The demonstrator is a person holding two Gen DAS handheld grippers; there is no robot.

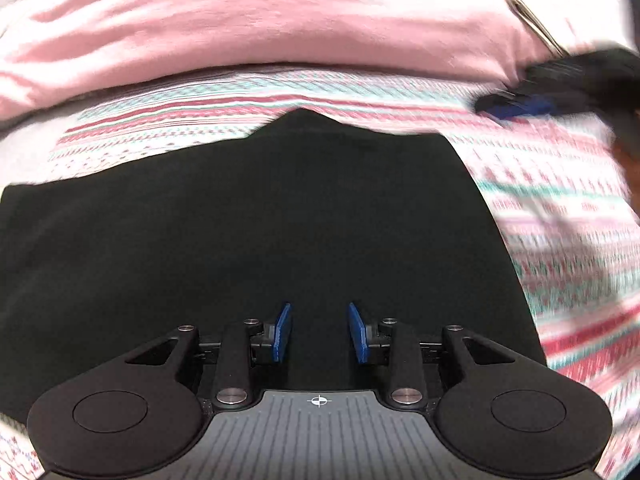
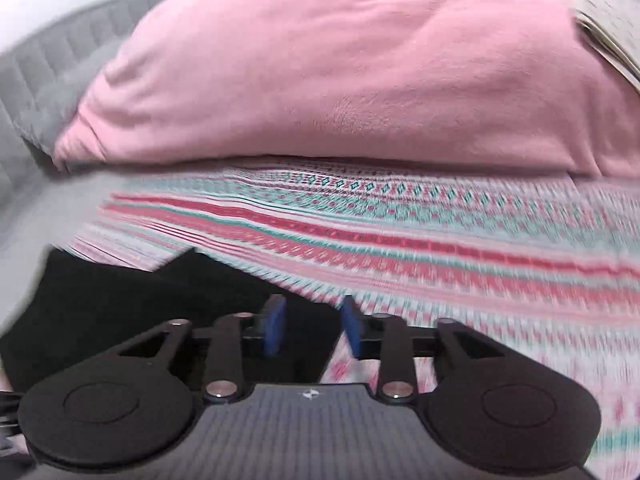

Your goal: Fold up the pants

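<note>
The black pants (image 1: 256, 220) lie flat in a folded block on the patterned bedspread (image 1: 560, 208). My left gripper (image 1: 319, 330) hovers over their near part, jaws open and empty. My right gripper (image 1: 516, 106) shows blurred at the upper right of the left wrist view, beyond the pants' right edge. In the right wrist view my right gripper (image 2: 311, 326) is open and empty over the pants' right edge (image 2: 120, 300), with the bedspread (image 2: 480, 264) to its right.
A large pink pillow (image 1: 280, 20) lies across the far side of the bed, also in the right wrist view (image 2: 340, 64). A grey padded headboard (image 2: 48, 68) stands at the left. A stack of papers or a book (image 2: 608, 20) sits at the upper right.
</note>
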